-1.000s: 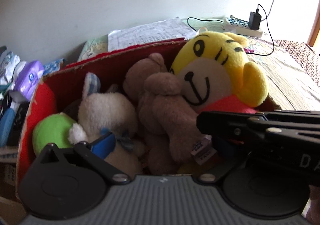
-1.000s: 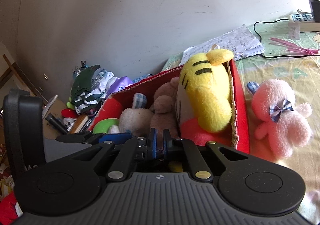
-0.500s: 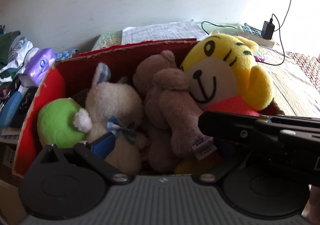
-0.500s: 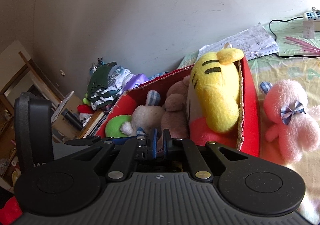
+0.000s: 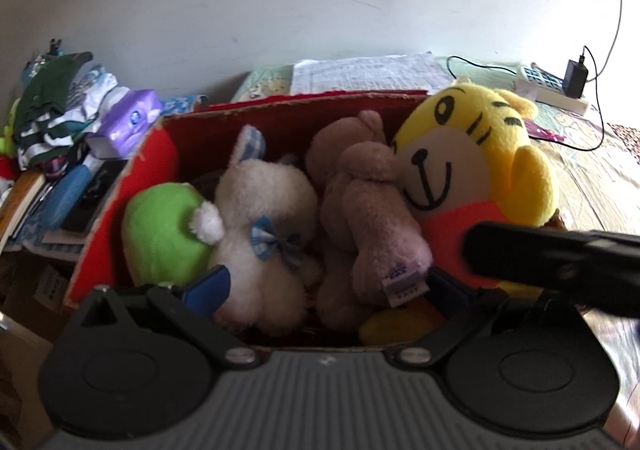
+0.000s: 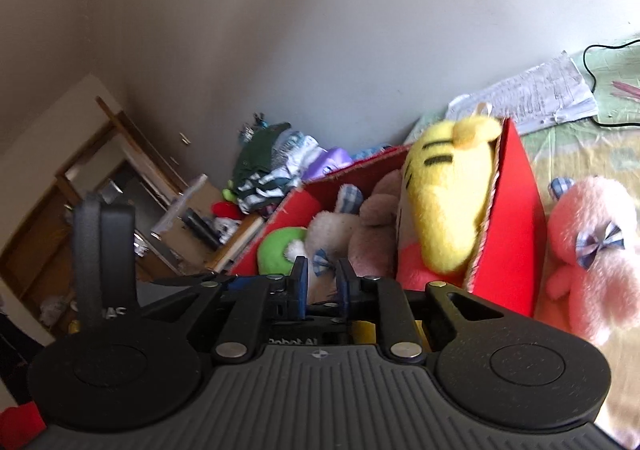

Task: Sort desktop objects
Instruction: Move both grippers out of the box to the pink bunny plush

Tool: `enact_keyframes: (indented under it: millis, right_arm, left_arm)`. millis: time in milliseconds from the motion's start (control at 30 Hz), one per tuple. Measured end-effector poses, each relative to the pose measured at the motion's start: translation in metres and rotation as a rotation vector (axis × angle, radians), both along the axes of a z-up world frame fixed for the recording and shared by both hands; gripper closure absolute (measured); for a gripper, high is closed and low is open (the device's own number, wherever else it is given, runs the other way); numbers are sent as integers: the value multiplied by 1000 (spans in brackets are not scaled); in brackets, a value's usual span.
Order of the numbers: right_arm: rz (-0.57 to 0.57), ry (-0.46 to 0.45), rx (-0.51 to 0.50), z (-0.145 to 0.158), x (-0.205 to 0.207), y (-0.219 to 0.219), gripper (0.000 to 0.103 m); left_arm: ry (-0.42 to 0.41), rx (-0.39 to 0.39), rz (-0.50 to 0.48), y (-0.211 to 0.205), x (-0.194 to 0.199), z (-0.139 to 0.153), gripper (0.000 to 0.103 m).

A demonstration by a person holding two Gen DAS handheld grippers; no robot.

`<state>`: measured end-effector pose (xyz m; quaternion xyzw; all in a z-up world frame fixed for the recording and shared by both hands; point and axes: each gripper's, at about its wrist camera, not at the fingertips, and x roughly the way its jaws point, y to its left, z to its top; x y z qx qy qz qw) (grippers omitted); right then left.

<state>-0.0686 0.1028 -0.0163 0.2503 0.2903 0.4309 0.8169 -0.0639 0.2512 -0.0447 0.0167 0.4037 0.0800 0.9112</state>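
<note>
A red cardboard box (image 5: 160,154) holds a green plush (image 5: 164,234), a white bunny with a blue bow (image 5: 264,210), a brown bear (image 5: 360,202) and a yellow tiger (image 5: 472,162). My left gripper (image 5: 326,286) is open wide over the box's near edge, with nothing between its blue pads (image 5: 208,286). In the right wrist view the same box (image 6: 516,226) stands ahead, and a pink plush (image 6: 592,250) lies on the table to its right. My right gripper (image 6: 322,284) hovers before the box, its jaws a narrow gap apart and empty.
Papers (image 5: 368,74) and a power strip with a charger (image 5: 556,86) lie behind the box. Folded clothes, a purple tissue pack (image 5: 128,122) and books pile up to its left. The right gripper's black body (image 5: 560,262) crosses the left view's lower right. A wooden cabinet (image 6: 100,170) stands far left.
Both grippers have drawn back from the box, so more of the wall and clutter shows. The right gripper's jaws have parted slightly. The toys have not moved.
</note>
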Motion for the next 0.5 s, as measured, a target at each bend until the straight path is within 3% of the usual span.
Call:
enact_keyframes:
  millis: [233, 367, 500]
  right_arm:
    - [-48, -11, 50, -2, -7, -62, 85]
    - [-150, 87, 49, -21, 0, -99, 85]
    - [-264, 223, 62, -44, 10, -137, 85]
  left_arm:
    - [-53, -37, 70, -4, -8, 28, 1]
    - [-131, -103, 20, -23, -14, 52, 1]
    - [-185, -162, -98, -54, -15, 62, 1]
